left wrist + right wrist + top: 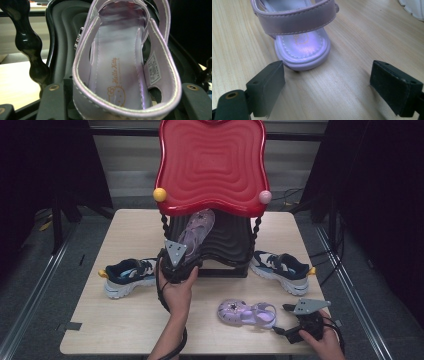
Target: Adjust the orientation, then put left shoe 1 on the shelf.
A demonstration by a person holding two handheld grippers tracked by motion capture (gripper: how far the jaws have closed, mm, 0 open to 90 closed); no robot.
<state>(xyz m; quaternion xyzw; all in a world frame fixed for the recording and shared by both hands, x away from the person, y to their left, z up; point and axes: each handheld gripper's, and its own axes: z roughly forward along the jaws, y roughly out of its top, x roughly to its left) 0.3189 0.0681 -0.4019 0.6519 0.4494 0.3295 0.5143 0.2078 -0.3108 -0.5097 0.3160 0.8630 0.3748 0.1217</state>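
Between the left gripper's (181, 261) jaws sits the heel of a lilac sandal (120, 75), clamped and resting toe-first on the black lower shelf (227, 245) of a red-topped rack (212, 165) at 12 o'clock. At 5 o'clock, the right gripper (332, 82) stands with jaws spread just behind the second sandal (246, 313), lying on the wooden table (125, 320).

Table (125, 320); sandal (246, 313); sneakers (127, 276)
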